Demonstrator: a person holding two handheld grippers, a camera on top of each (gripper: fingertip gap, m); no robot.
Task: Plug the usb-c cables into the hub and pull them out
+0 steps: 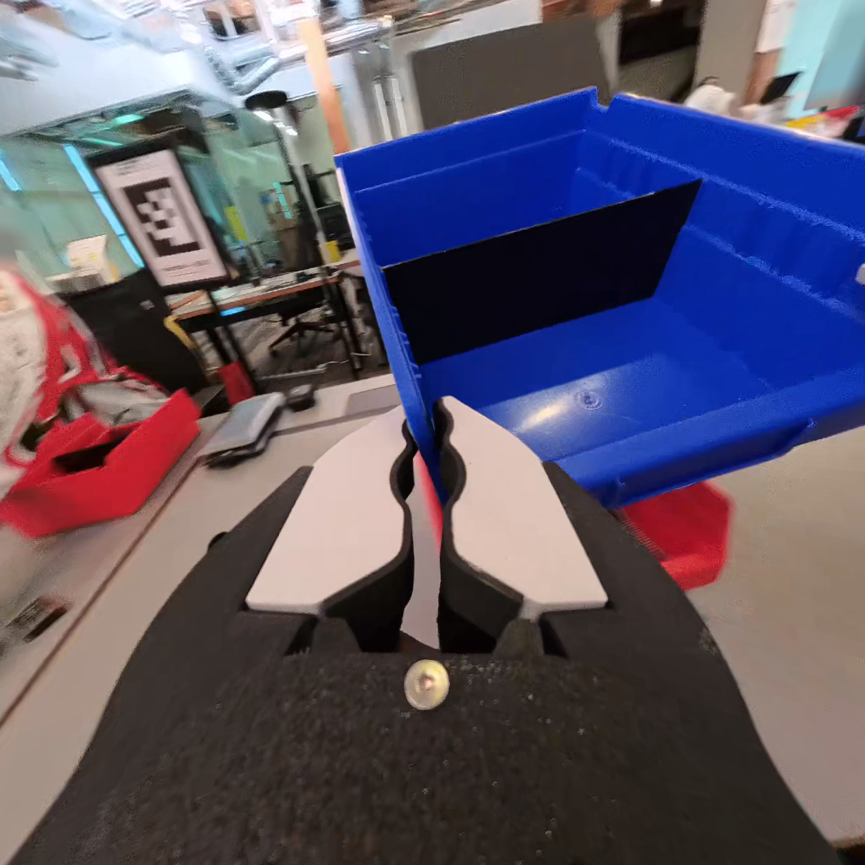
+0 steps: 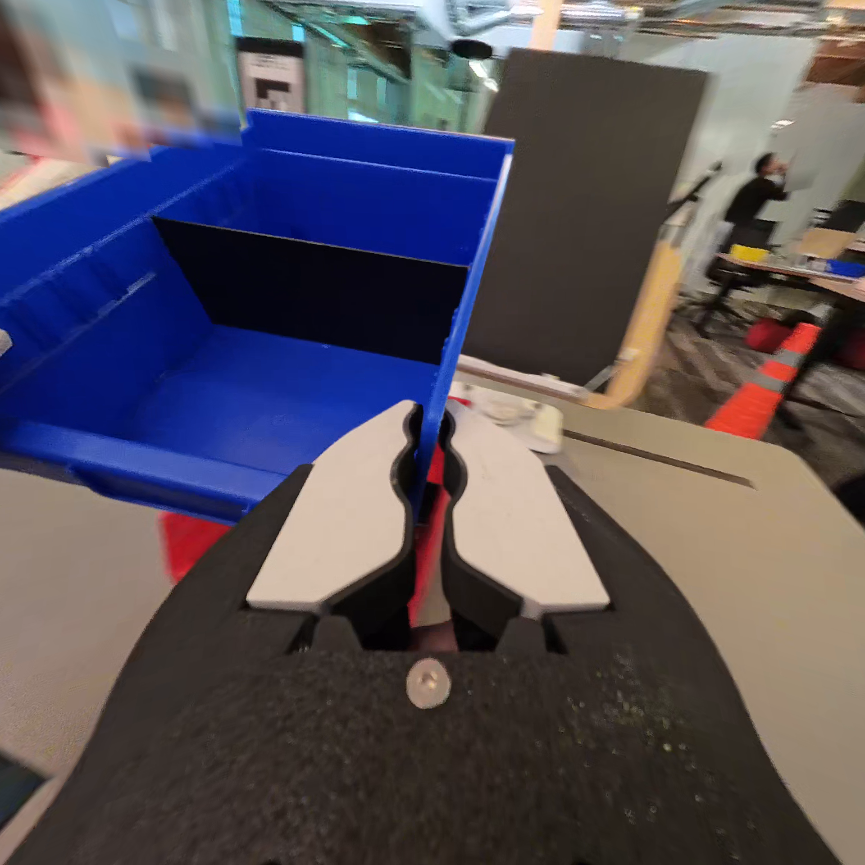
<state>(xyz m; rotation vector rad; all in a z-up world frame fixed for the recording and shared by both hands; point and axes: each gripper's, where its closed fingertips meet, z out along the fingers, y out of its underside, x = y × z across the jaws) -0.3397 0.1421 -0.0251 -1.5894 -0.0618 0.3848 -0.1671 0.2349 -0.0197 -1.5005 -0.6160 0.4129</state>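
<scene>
Grey desk (image 1: 772,655) surface is seen beneath both grippers, with a blurred workshop of glass partitions, desks and a dark panel (image 2: 585,210) behind it. A blue bin (image 1: 655,374) is held up off the desk, tilted, with one gripper clamped on each of its side walls. The left gripper (image 1: 422,421) is closed on the bin's left wall, near the low front edge; its pale fingers (image 1: 346,515) are drawn nearly together with only the thin blue wall between them. The right gripper (image 2: 430,421) is closed in the same way on the bin's right wall, again near the front edge. A black divider (image 2: 318,290) is set across the bin, and the front compartment is seen to hold nothing; the rear compartment is mostly hidden by the divider. A red bin (image 1: 678,538) is partly seen on the desk directly under the blue one. A second red bin (image 1: 93,472) is seen toward the desk's left edge, with a flat grey device (image 1: 248,426) beside it. Some white items (image 2: 524,416) lie near the desk's far edge on the right, too blurred to be identified. An orange cone (image 2: 767,388) stands on the floor beyond the desk's right corner, and a person (image 2: 753,196) is seen far off. Neither the usb-c cables nor the hub can be made out in either view.
</scene>
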